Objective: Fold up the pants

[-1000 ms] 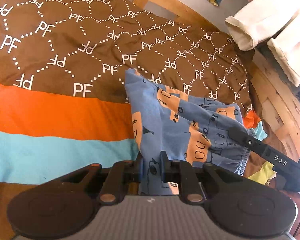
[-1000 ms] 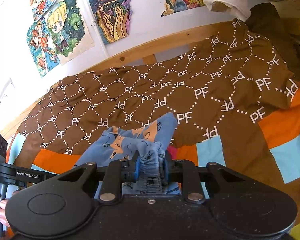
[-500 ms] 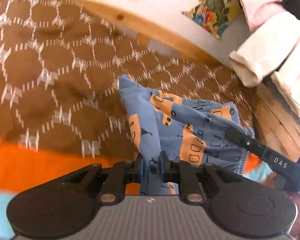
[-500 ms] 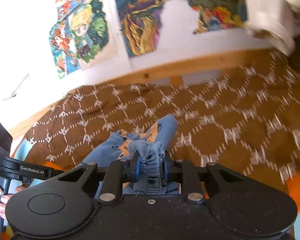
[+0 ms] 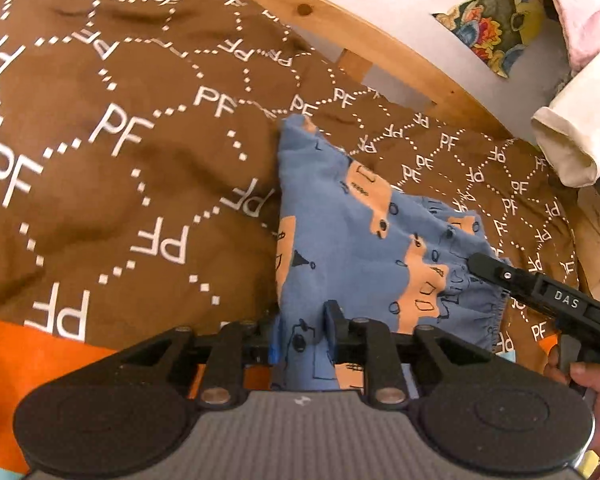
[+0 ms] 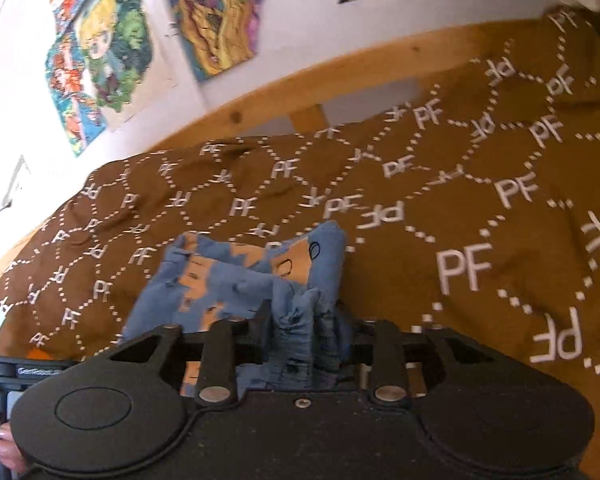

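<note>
While both tools were gripping cloth, I saw the pants (image 5: 352,240) bunched on the brown bedspread (image 5: 120,128), near the wooden bed rail (image 5: 380,44) at the far side. My left tool (image 5: 300,334) was clamped on a fold of the blue and orange fabric, which rose to a peak pointing away from me. My right tool (image 6: 306,330) was pinched on the gathered waistband, the cloth crumpled between its fingers. From the left wrist view, the right tool reached in from the right side, touching the elastic edge of the pants. Coloured drawings (image 6: 104,48) hung on the white wall beyond the rail. Pale folded cloth (image 5: 572,136) lay at the far right.
</note>
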Available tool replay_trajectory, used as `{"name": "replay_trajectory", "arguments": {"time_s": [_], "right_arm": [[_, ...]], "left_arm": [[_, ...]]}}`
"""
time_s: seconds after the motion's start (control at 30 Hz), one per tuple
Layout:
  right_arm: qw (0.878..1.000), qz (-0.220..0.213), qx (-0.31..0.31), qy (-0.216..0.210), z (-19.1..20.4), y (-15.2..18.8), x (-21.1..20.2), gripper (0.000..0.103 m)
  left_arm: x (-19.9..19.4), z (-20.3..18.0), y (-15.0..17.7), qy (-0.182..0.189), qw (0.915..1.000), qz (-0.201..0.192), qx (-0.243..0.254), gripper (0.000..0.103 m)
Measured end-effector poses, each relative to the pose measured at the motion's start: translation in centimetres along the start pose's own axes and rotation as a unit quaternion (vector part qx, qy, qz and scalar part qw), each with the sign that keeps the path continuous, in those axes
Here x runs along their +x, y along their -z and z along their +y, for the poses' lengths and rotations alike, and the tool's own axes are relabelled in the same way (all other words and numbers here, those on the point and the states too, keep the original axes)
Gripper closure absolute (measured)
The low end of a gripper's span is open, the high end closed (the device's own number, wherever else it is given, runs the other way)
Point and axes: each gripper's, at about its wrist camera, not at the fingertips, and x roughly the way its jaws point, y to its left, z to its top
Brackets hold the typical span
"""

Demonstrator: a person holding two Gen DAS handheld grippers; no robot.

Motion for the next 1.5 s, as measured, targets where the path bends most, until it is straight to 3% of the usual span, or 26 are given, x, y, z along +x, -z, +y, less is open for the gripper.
{"name": "replay_trajectory", "arguments": {"time_s": [0.1, 0.27, 0.33, 0.47, 0.63, 1.17, 1.5], "right_arm": [[1.0, -0.001, 0.006, 0.008, -0.4, 0.2, 0.1, 0.048], [0.999, -0.001, -0.019, 0.039, 0.2, 0.3, 0.1, 0.023], [0.999, -0.004, -0.025, 0.046, 0.5, 0.5, -0.1, 0.019], [0.997, -0.015, -0.046, 0.066, 1.6, 0.6, -0.7, 0.005], [0.995, -0.036, -0.063, 0.072, 3.7, 0.4, -2.0, 0.001], [0.985, -0.108, -0.108, 0.076, 11.4, 3.0, -9.8, 0.001], [0.98, -0.117, -0.119, 0.111, 14.2, 6.2, -14.4, 0.001]], "left_arm": [[-0.1, 0.5, 0.1, 0.0, 0.9999, 0.003, -0.013, 0.067], [-0.5, 0.7, 0.1, -0.021, 0.9995, 0.007, -0.022, 0.048], [-0.9, 0.6, 0.1, -0.032, 0.9993, 0.006, -0.019, 0.04], [-2.1, -0.1, -0.1, -0.059, 0.9981, -0.014, -0.01, 0.011], [-4.2, -1.5, -0.5, -0.094, 0.9945, -0.045, 0.012, 0.0], [-11.8, -4.6, 1.3, -0.129, 0.9851, -0.1, 0.054, 0.0], [-15.1, -6.1, 5.4, -0.137, 0.9815, -0.087, 0.101, 0.0]]}}
